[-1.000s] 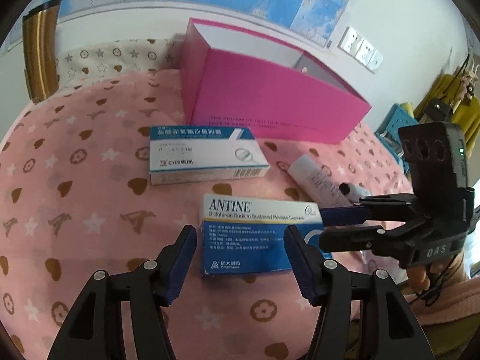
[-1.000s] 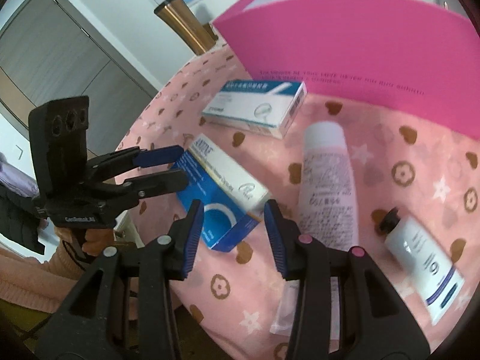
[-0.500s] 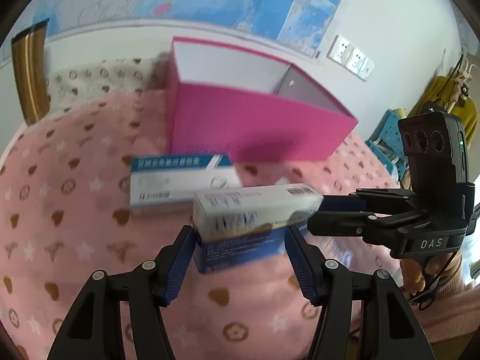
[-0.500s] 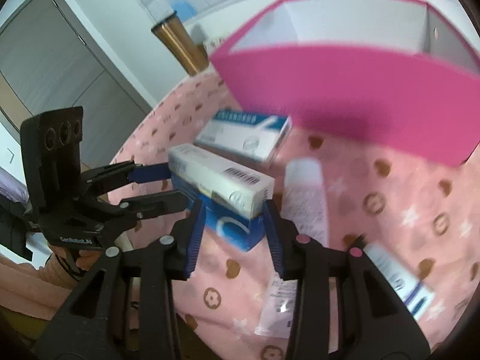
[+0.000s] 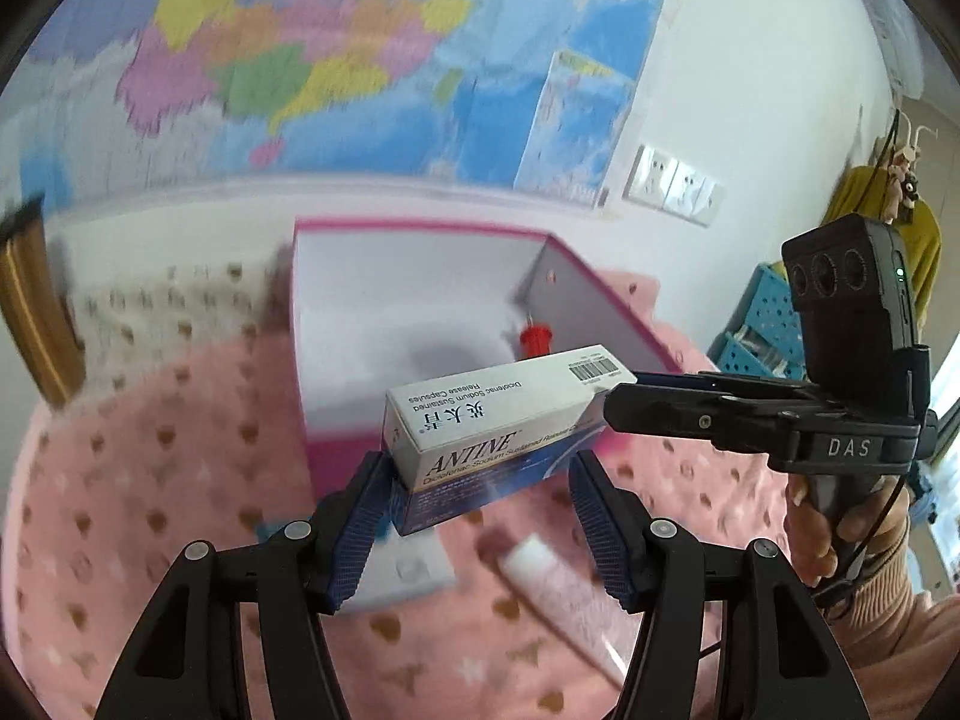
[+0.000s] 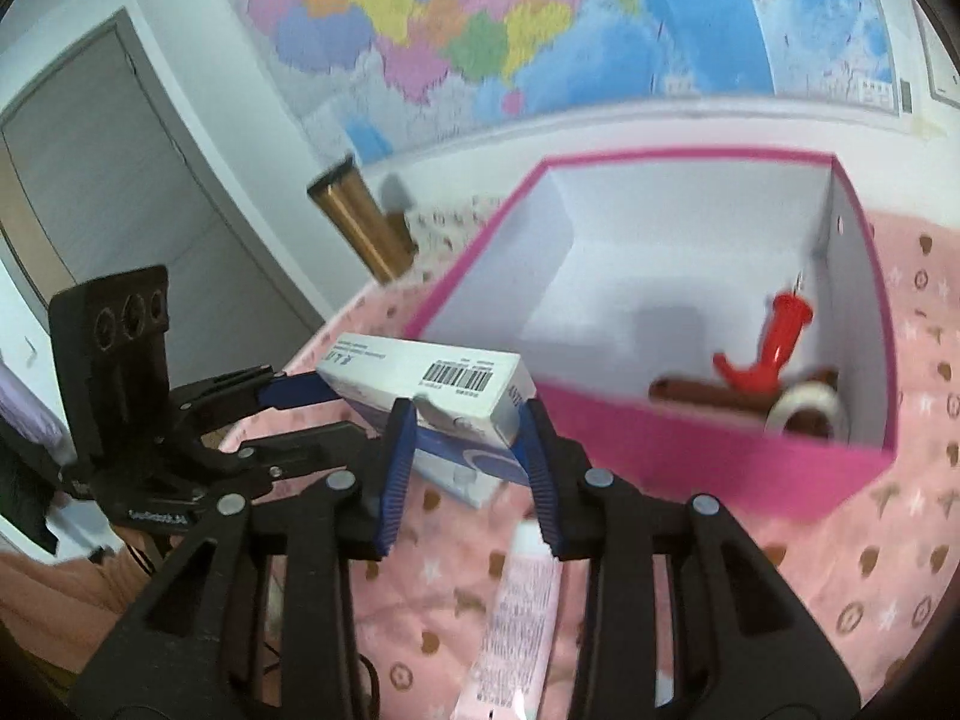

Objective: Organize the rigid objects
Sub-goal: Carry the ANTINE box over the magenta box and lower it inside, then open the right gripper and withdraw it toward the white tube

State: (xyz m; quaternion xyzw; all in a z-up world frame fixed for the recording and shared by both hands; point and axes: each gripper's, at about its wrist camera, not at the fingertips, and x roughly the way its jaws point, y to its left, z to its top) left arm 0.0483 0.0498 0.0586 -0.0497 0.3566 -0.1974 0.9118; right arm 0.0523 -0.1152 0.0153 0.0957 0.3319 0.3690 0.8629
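Note:
A white and blue ANTINE medicine box [image 5: 498, 426] [image 6: 444, 384] hangs in the air in front of the open pink box [image 5: 420, 229] [image 6: 660, 450]. My left gripper [image 5: 480, 480] [image 6: 336, 414] is shut on its long sides. My right gripper [image 6: 465, 438] [image 5: 612, 402] grips the barcode end, its jaws still closing with the pads [image 6: 401, 438] against the carton. Inside the pink box lie a red pin-shaped thing [image 6: 774, 342] [image 5: 534, 342], a brown stick [image 6: 708, 390] and a tape roll [image 6: 804, 414].
On the pink patterned cloth [image 6: 870, 570] below lie a pink tube [image 6: 516, 618] [image 5: 552, 582] and a second blurred medicine box [image 5: 414, 564]. A gold flask [image 6: 360, 228] stands at the back left. A blue crate [image 5: 756, 330] sits beyond the table's right side.
Both grippers have risen with the ANTINE box, lifting it off the cloth and toward the pink box. The carton tipped onto its edge, and the views now look into the pink box.

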